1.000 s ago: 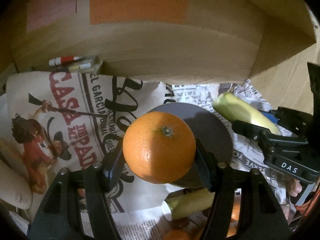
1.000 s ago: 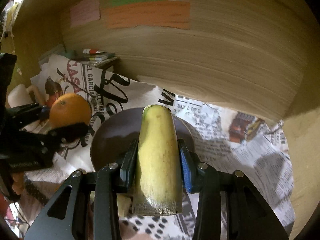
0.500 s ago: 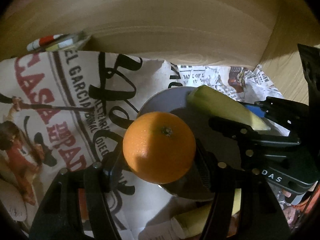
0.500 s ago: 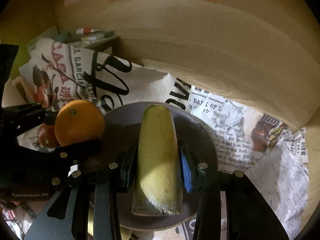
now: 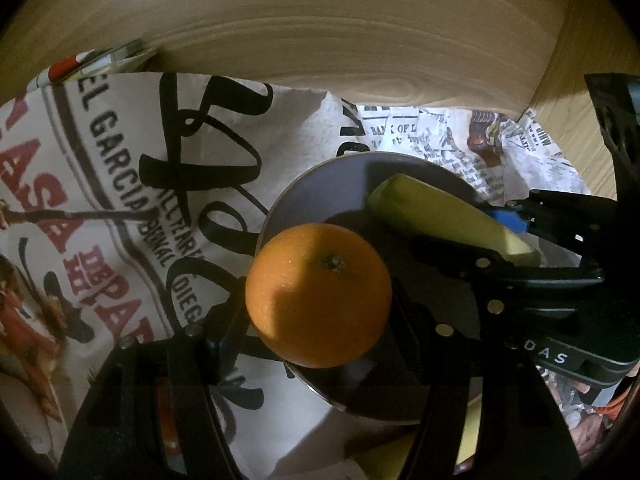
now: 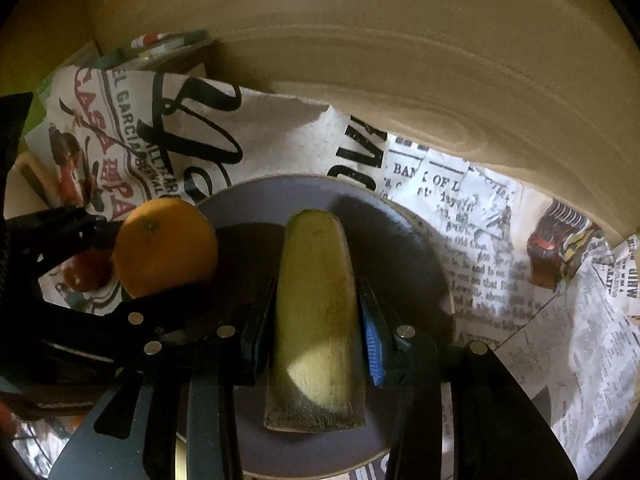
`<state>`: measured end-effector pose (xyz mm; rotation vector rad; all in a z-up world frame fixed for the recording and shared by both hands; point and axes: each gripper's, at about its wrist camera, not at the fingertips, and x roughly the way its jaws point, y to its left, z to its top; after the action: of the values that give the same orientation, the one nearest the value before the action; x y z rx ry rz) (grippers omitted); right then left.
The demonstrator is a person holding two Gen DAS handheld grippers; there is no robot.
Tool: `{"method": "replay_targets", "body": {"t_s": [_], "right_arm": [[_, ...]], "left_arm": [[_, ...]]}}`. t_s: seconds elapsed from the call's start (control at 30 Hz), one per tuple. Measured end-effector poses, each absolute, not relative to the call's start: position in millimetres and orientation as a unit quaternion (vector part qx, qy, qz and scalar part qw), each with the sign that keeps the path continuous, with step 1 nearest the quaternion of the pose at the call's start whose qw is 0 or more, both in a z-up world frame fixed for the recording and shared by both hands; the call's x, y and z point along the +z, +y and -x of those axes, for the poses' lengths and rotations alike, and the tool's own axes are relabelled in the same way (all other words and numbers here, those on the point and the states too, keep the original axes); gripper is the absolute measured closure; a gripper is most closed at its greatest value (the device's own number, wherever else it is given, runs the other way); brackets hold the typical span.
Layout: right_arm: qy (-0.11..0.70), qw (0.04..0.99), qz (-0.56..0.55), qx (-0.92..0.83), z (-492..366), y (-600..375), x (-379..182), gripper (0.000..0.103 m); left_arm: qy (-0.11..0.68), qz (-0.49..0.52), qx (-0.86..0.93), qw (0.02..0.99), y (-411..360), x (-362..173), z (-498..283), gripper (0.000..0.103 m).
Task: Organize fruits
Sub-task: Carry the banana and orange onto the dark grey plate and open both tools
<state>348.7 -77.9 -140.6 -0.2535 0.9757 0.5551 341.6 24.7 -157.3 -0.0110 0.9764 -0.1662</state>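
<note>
The left gripper [image 5: 320, 312] clamps an orange [image 5: 318, 295] above a grey plate's [image 6: 372, 216] left edge. The right gripper [image 6: 314, 330] clamps a yellow-green stalk piece [image 6: 318, 320] over the plate, on newspaper [image 6: 560, 340].

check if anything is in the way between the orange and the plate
Nothing visible blocks it. The orange, held in the left tool, hangs over the plate's near-left edge; the banana piece in the right tool is alongside, over the middle.
</note>
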Motion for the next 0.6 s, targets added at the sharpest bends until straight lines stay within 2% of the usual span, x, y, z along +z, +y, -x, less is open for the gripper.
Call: {"method": "replay_targets", "body": {"t_s": [0.17, 0.47, 0.6], "right_arm": [[0.474, 0.832, 0.107, 0.267, -354.0, -80.5, -144.9, 0.067], [0.427, 0.856, 0.115, 0.269, -328.6, -88.7, -104.1, 0.067], [0.406, 0.864, 0.112, 0.275, -313.3, -94.0, -88.0, 0.063]], "left_arm": [[0.449, -0.004, -0.090, 0.889, 18.8, -146.1, -334.1, 0.036], [0.408, 0.016, -0.085, 0.909, 29.3, -109.5, -308.8, 0.032], [0.385, 0.019, -0.077, 0.919, 36.9, -91.4, -289.0, 0.027]]}}
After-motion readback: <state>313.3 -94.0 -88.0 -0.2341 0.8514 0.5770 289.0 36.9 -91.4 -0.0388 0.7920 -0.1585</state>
